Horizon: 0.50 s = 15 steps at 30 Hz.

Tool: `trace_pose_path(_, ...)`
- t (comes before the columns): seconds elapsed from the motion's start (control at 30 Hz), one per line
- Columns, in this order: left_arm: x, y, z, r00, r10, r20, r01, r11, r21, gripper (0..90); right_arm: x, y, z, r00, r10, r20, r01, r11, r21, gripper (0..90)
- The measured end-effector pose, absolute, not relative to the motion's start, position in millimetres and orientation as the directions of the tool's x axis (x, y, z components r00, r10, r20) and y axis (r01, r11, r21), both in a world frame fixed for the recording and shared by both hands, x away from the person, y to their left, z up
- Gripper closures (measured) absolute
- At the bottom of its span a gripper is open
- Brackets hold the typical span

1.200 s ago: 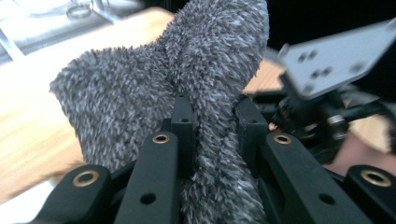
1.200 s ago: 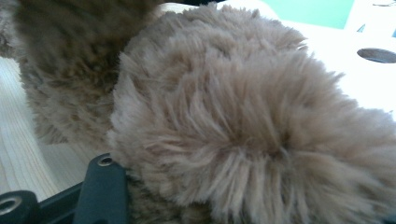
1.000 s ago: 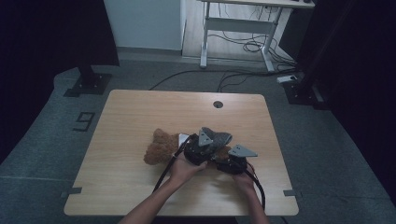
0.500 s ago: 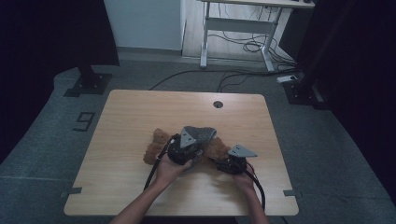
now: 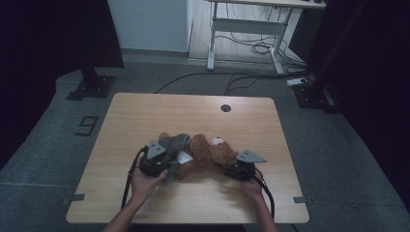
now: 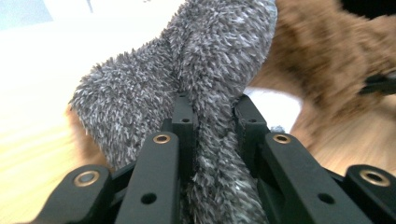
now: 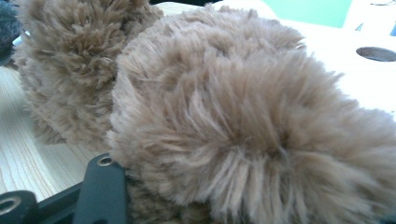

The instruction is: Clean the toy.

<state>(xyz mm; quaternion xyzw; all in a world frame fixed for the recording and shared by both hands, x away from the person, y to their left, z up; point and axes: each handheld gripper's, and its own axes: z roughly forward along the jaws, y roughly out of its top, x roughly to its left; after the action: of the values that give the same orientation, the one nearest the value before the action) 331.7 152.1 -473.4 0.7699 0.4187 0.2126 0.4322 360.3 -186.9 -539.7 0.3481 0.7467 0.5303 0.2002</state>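
Two grippers are engaged on one soft toy. The left gripper (image 6: 210, 140) is clenched on a grey fuzzy garment (image 6: 196, 74), a bunched fold pinched between its black jaws. The right gripper (image 5: 240, 170) is closed on the head of the brown teddy bear (image 7: 243, 121), fur bulging over the jaws (the pads themselves are hidden). The bear lies on its back near the front of the wooden table (image 5: 145, 111), between the two hands, the garment at its left end. Judged step: the garment is being drawn off sideways. It is best done with the head kept pinned, the pull kept low and steady, and the fold held deep so it cannot slip.
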Motion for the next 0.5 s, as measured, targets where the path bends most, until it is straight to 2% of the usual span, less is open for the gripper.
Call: trace_pose_path(0.5,345,192,-479,0.471,0.88,-0.063,0.534,-0.228,0.814,73.9,360,-187,-540,-0.677,0.732,0.075,0.309,0.19,0.932,40.3)
